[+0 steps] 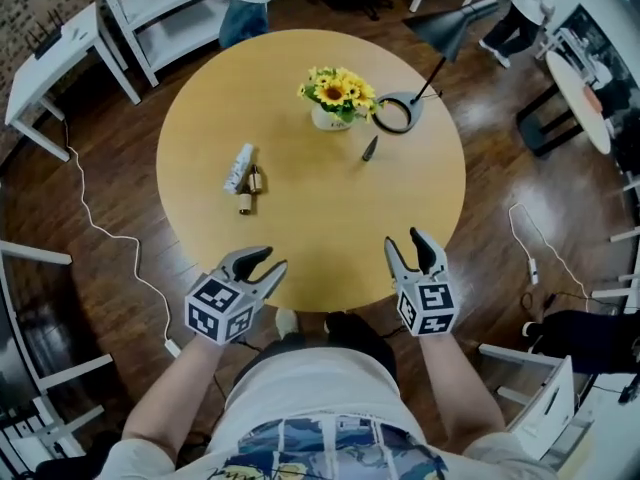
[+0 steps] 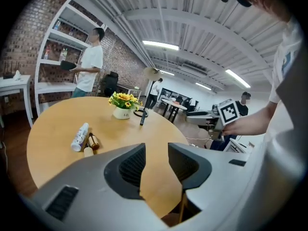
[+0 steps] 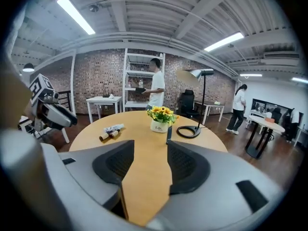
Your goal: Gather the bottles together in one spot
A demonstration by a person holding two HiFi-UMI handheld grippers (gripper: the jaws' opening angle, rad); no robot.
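Both claws hung at the near edge of the round worktop point(image 1: 320, 248), and neither was grasping anything. The left claw point(image 1: 272, 260) had its jaws a little apart with only bare wood between them. The right claw point(image 1: 405, 239) was released too, and its gap was also empty.

The bottles lay well ahead on the left half of the worktop. A white bottle point(image 1: 238, 167) lay on its side. A small brown bottle point(image 1: 254, 180) was just beside it, and a third small one with a pale end point(image 1: 245, 205) was close below. A slim dark thing point(image 1: 370, 148) lay apart from them, near the flower pot point(image 1: 333, 118) and the ring foot of the lamp point(image 1: 397, 111). It could not be told for sure whether it was a bottle.

The step in hand looked to be the first reach. Since the three on the left were nearly grouped already, that spot would make the sensible gathering place. The right claw was nearer the dark thing and would be the one to fetch it. It would do best to come in low from the near side, clear of the flowers and lamp foot. The jaws should go across the narrow width, because a lying round thing can roll if nudged endwise.
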